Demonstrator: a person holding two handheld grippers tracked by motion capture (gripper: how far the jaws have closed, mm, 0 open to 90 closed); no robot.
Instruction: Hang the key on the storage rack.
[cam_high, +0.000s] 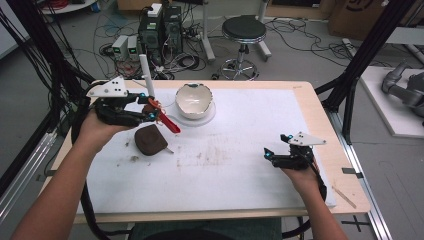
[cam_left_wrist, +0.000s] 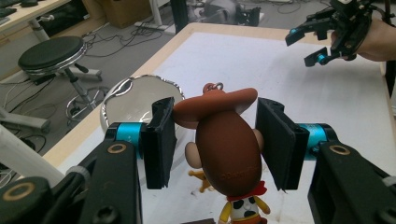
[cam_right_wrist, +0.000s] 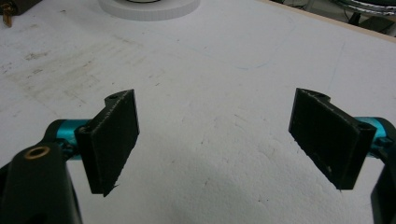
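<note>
A cowboy toy figure (cam_left_wrist: 226, 149) with a brown hat, a red scarf and a cow-print vest hangs above the white mat (cam_high: 225, 165). My left gripper (cam_left_wrist: 215, 135) is shut on its head and hat brim. In the high view this gripper (cam_high: 152, 112) is held at the table's left, with the toy (cam_high: 168, 123) sticking out toward a white bowl (cam_high: 194, 100). The bowl (cam_left_wrist: 135, 100) stands just beyond the toy on a round white base. My right gripper (cam_high: 270, 154) hovers low at the right with its jaws wide apart (cam_right_wrist: 215, 135) and nothing between them.
A brown lump (cam_high: 150, 140) lies on the mat below the left gripper. A white rod (cam_high: 146, 75) stands up beside that gripper. Beyond the table's far edge are a black stool (cam_high: 243, 30), computers and cables on the floor. Black frame posts flank both sides.
</note>
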